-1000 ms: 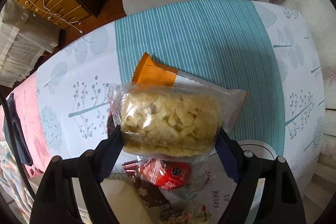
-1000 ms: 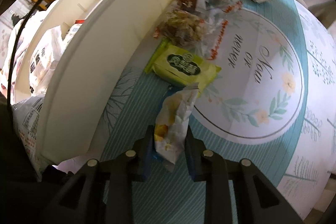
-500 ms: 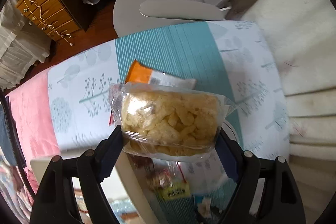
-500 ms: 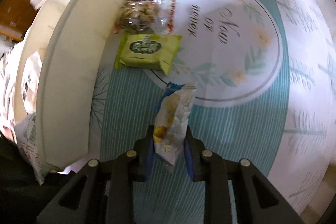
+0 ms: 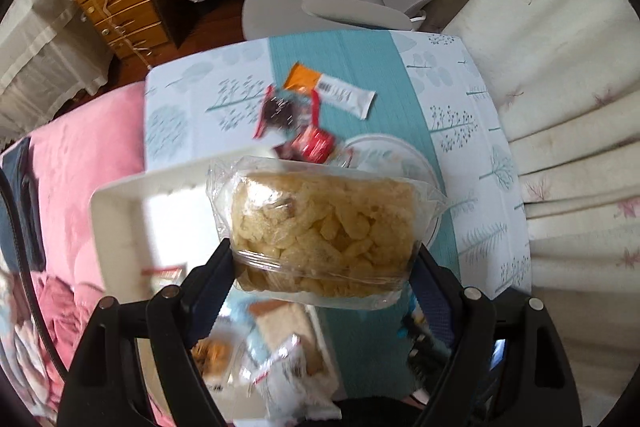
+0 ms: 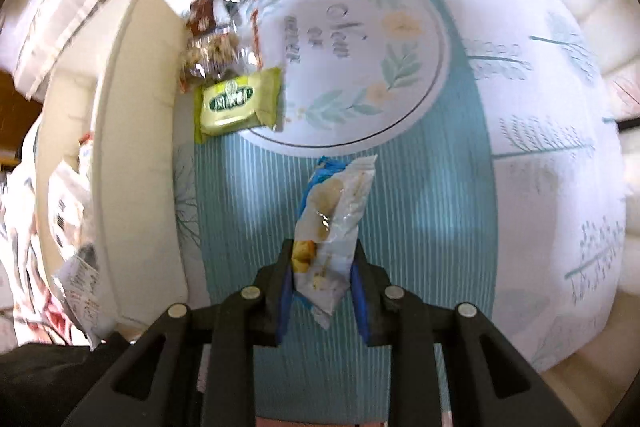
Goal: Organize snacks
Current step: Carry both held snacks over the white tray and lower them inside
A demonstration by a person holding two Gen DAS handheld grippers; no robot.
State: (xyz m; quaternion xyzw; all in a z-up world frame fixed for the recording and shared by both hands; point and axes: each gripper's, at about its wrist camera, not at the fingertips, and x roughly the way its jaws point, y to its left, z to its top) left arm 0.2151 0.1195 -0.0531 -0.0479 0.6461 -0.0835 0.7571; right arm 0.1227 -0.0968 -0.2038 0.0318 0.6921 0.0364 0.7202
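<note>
Snacks hang in both tools: left gripper (image 5: 322,263) pinches the cracker bag (image 5: 324,227) above the white box (image 5: 120,211), right gripper (image 6: 322,287) pinches a small packet (image 6: 332,227), ready for sorting.

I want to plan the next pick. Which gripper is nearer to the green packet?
Right. The right gripper hangs just below the green packet in its view; the left gripper view does not show it.
</note>
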